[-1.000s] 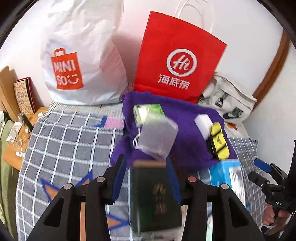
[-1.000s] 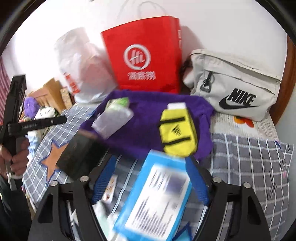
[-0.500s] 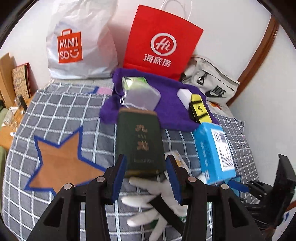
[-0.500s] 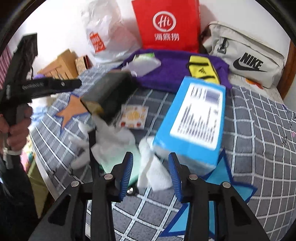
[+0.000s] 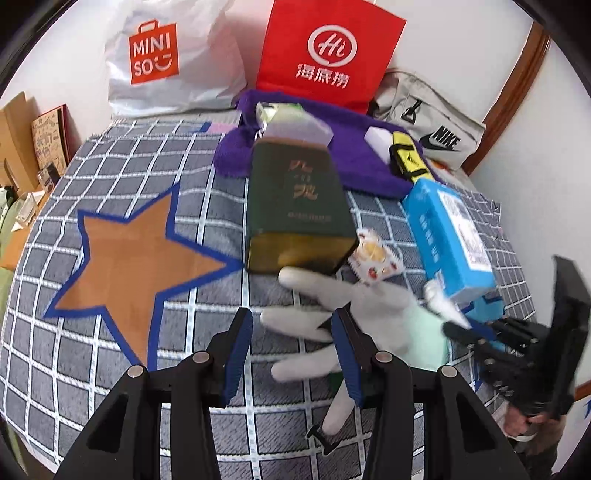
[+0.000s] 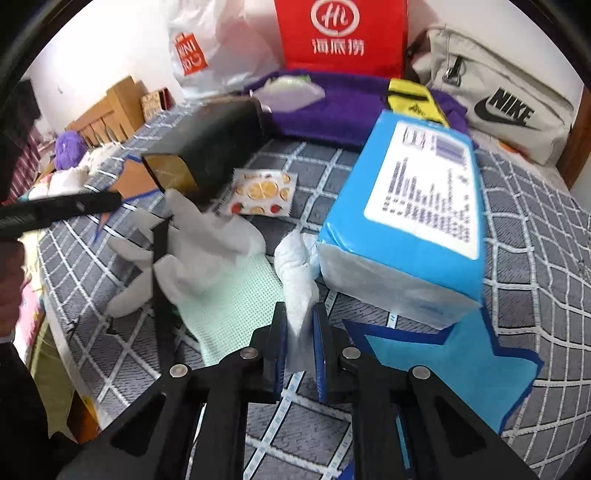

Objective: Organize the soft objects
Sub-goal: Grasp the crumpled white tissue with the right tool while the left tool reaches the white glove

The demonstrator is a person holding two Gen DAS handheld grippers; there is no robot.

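Lying at lower centre of the left wrist view, the white glove [image 5: 332, 306] is now framed by the half-open, empty left gripper [image 5: 291, 354], while the right gripper [image 6: 298, 341], wide apart a second ago, is seen closing on the white tissue [image 6: 295, 266] beside the blue pack [image 6: 413, 218].

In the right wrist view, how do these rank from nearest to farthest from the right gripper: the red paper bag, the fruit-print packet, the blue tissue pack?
1. The blue tissue pack, just right of the right gripper.
2. The fruit-print packet, further up, slightly left.
3. The red paper bag, at the back against the wall.
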